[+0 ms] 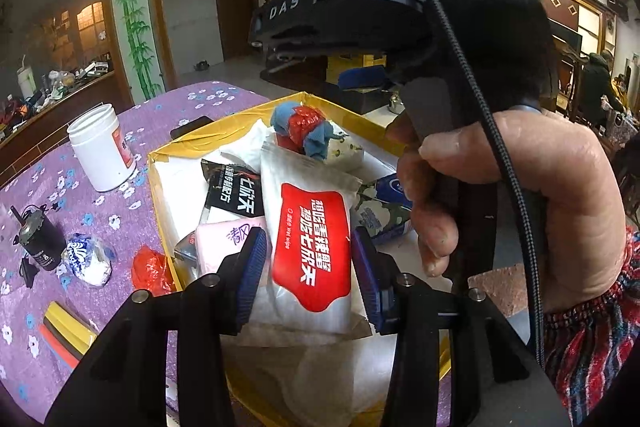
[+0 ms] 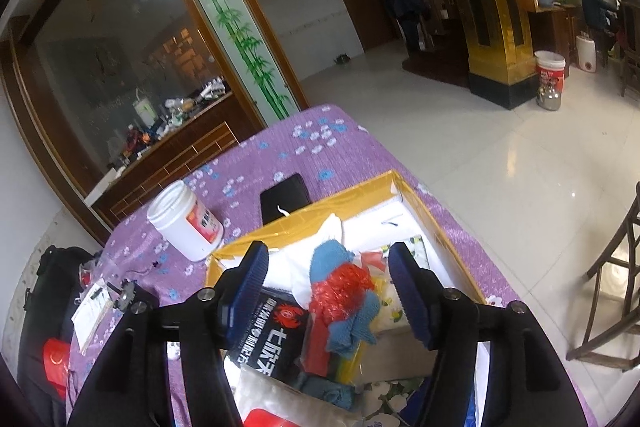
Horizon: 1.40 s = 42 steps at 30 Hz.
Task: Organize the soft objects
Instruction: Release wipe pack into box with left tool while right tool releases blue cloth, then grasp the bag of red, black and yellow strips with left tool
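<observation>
You can read "Wet wipe" under Chinese characters on the red-labelled wipe packet (image 1: 310,243), and "DAS" on the right gripper (image 1: 340,7) body.

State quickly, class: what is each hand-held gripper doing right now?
Left hand-held gripper: shut on the wet wipe packet.
Right hand-held gripper: open, holding nothing.

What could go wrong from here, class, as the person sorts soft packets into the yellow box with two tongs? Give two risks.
1. The wet wipe packet sits between the left tongs and looks only lightly pinched; being slick and floppy, it may slip or sag out.
2. The right tongs stand open over the red and blue cloth bundle. The yellow box is crowded, so closing might snag the neighbouring black packet too.
</observation>
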{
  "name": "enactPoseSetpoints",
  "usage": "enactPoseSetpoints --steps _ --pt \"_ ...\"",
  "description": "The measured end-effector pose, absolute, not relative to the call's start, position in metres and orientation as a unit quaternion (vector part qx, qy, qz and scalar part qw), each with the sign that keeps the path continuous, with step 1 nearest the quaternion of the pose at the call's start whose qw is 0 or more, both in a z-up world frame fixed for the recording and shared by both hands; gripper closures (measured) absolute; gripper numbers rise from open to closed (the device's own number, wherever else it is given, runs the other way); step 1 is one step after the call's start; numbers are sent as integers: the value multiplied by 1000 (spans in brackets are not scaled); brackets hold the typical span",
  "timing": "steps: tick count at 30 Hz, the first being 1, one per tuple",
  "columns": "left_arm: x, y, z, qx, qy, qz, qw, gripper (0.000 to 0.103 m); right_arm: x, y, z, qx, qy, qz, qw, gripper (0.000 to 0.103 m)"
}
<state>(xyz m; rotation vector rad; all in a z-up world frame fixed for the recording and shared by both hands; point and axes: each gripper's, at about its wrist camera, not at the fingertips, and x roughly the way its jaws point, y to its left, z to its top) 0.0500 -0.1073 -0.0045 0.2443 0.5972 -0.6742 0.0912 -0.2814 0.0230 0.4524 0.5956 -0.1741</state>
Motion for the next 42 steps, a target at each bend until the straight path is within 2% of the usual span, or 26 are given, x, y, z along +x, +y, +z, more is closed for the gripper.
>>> enactPoseSetpoints --steps 3,7,11,12,13,15,20,31,37,42 --pt "51 -104 -1 111 282 -322 897 61 87 -280 29 220 273 -79 933 33" --pt "51 -101 2 109 276 -316 901 61 80 -277 39 211 244 -81 943 24" --pt "53 -98 9 100 276 -316 902 61 76 -278 44 214 225 -85 947 23" --pt "53 -97 10 98 277 -316 902 58 74 -280 45 220 220 -85 947 23" --pt "54 -95 13 97 278 -313 903 51 73 -282 45 223 217 -87 946 23" --pt "56 -91 19 90 283 -309 904 45 71 -286 45 231 210 -95 945 23" --pt "57 -72 36 74 294 -301 904 45 69 -293 42 250 208 -96 941 23" --pt "86 33 17 -3 406 -222 886 45 70 -288 39 254 211 -80 941 23" --pt "129 109 -16 -148 500 -133 843 45 70 -279 41 240 207 -69 946 23" --pt "151 124 -36 -209 531 -106 814 45 73 -275 39 237 211 -66 946 23"
